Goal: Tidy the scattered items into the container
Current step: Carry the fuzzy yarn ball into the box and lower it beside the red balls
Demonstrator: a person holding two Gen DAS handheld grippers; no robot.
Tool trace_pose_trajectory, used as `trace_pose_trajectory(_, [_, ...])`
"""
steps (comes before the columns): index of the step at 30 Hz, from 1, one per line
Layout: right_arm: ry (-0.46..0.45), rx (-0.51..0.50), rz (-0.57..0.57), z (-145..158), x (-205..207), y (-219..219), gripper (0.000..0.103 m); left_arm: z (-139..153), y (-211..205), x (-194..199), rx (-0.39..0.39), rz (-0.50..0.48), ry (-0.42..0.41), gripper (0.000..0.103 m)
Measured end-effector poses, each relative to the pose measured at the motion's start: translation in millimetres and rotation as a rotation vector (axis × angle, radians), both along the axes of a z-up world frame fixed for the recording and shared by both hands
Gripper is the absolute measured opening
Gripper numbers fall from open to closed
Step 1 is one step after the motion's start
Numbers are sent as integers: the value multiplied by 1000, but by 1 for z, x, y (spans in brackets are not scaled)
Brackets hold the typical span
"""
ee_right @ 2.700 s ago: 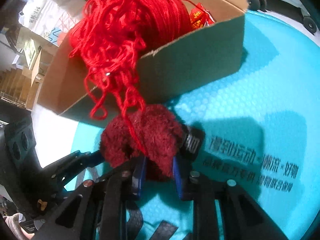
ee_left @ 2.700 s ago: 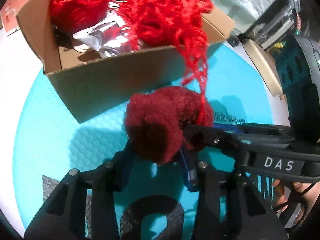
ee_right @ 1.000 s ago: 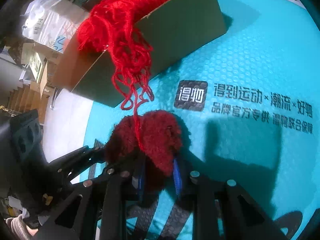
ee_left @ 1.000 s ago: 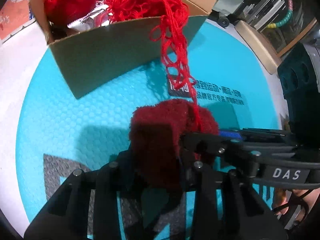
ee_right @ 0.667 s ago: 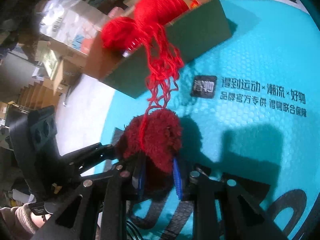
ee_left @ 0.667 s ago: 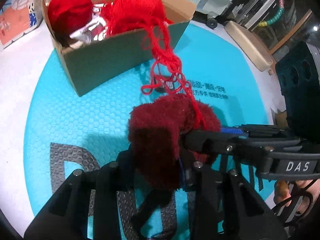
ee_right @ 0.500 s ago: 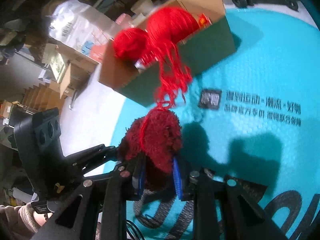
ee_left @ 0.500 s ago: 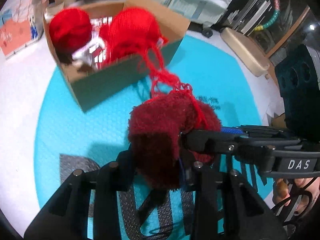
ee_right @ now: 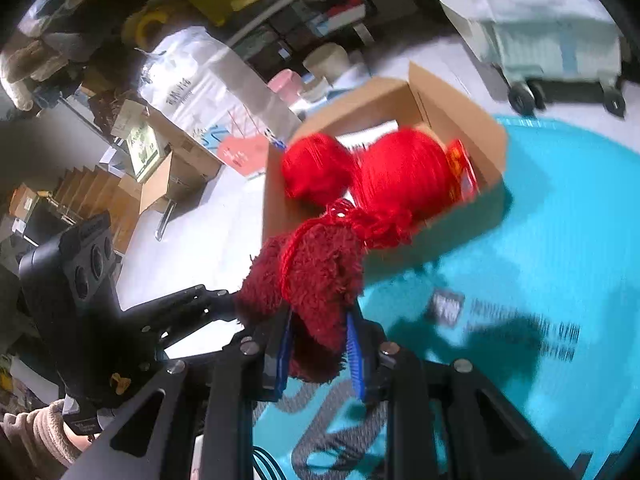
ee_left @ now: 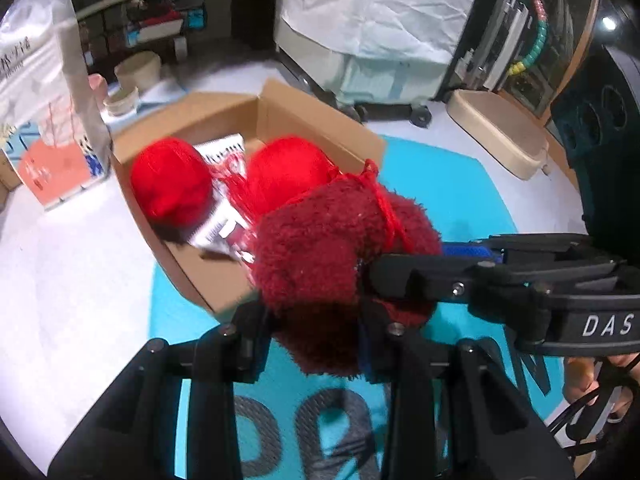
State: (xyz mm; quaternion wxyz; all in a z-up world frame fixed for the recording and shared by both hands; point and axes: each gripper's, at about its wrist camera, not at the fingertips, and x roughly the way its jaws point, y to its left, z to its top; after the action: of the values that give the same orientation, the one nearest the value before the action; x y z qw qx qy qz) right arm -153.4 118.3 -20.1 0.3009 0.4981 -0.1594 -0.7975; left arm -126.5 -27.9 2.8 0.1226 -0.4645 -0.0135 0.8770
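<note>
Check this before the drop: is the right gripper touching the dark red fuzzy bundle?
Touching. Right wrist view shows the right gripper with its blue pads pressed into the bundle.

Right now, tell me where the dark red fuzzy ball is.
In both wrist views the dark red fuzzy ball sits centre frame, clamped by both grippers above the teal mat, just in front of the cardboard box.

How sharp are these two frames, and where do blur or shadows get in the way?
Left wrist view: the dark red fluffy item and tool arms are sharp; the cardboard box is slightly soft. Right wrist view: motion blur smears the mat print and box rim, and shadows darken the teal mat. Both show fisheye bending.
</note>
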Motion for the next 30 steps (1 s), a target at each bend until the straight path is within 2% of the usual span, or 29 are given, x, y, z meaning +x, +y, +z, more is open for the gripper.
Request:
trace_pose_trajectory(4, [21,8,12,9,-17,-12,23,5,-8,-15,-26,21,14,32])
trace_pose_trajectory(14, [63,51,28,15,-65,-35,23,5,-32,-64,-32,52,14,32])
trace_pose_trajectory(26, [56,93,39,-14,-129,-63,23,-23,-49,-120,-134,74,-7,33])
trace_pose_trajectory(30, [36,111,31,-27,-143,-66,27,-33,-46,-128,-199,72,4,34])
